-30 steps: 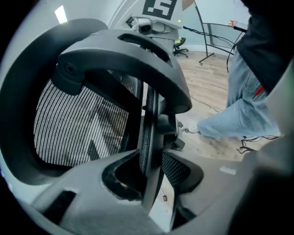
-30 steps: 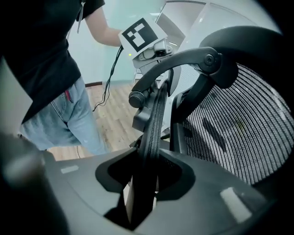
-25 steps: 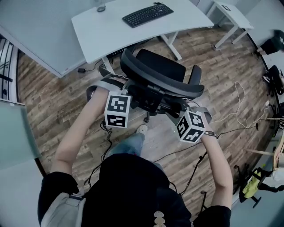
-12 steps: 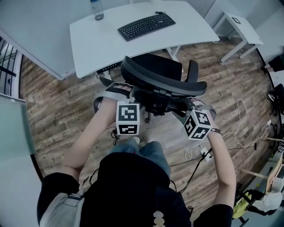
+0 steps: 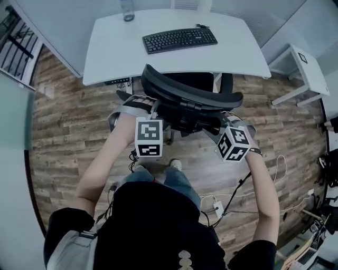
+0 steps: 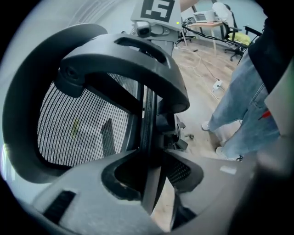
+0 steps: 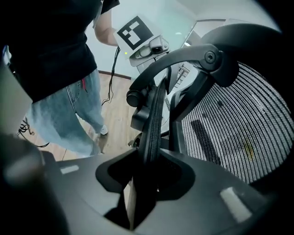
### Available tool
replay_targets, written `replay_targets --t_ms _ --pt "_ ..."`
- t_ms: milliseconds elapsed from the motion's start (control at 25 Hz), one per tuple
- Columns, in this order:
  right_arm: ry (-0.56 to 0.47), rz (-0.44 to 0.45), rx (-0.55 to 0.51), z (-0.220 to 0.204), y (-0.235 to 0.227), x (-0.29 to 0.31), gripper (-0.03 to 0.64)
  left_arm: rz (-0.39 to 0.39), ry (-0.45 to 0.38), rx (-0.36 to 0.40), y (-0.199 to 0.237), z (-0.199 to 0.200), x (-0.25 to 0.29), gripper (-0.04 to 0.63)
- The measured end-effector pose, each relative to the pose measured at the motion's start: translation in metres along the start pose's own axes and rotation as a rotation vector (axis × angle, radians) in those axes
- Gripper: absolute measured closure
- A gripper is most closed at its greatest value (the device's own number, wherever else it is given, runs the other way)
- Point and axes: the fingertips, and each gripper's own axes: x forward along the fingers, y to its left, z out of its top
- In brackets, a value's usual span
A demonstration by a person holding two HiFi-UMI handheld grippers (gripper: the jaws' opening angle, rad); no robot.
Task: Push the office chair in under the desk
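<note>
Black mesh and black plastic make up the office chair [image 5: 191, 96], which stands on the wooden floor [image 5: 68, 132] just in front of the white surface [image 5: 116, 47]. The seat points toward the surface, and its front part already lies below the near edge; the backrest faces the person. The long axis of the backrest goes from left to right in the head view, nearly parallel to the edge of the surface, with the right end a little closer to the person.

The left gripper [image 6: 151, 183] holds the left side of the backrest. Its jaws are closed on the thin rim [image 6: 148, 128] of the frame, which passes straight between them. The right gripper [image 7: 144, 183] does the same on the right side, with its jaws pinching the rim [image 7: 154, 124] there. Both grippers point steeply down.

On the surface lie a black keyboard [image 5: 179, 39] and, at the far edge, a bottle [image 5: 127, 11]. The person's legs in blue jeans [image 5: 166, 179] are just behind the chair. Some cables [image 5: 274, 174] lie on the floor at the right.
</note>
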Motion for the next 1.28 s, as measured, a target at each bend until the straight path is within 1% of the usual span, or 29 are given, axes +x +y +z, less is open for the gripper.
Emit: replay_targets --t_ms 200,440,800,1000,1120,1200,1280 --pt "-0.041 0.047 -0.084 -0.051 -0.039 -0.003 0.486 0.007 0.054 -0.080 0.028 0.035 0.028 0.449" --pt "-0.061 0.072 -0.145 -0.083 -0.072 -0.001 0.485 0.018 0.081 -0.126 0.053 0.053 0.050 0.450" --pt "-0.061 0.082 -0.175 -0.102 -0.107 0.008 0.483 0.037 0.082 -0.132 0.081 0.059 0.070 0.451" --pt "-0.058 0.049 -0.185 -0.101 -0.111 0.009 0.472 0.049 0.072 -0.117 0.083 0.058 0.070 0.446" --pt "-0.038 0.015 -0.191 -0.102 -0.109 0.009 0.466 0.095 0.060 -0.112 0.084 0.059 0.068 0.440" --pt "-0.028 -0.003 -0.185 -0.102 -0.107 0.006 0.446 0.152 0.055 -0.115 0.086 0.058 0.065 0.429" --pt "-0.040 -0.036 -0.166 -0.100 -0.106 0.000 0.433 0.216 0.051 -0.118 0.087 0.057 0.061 0.416"
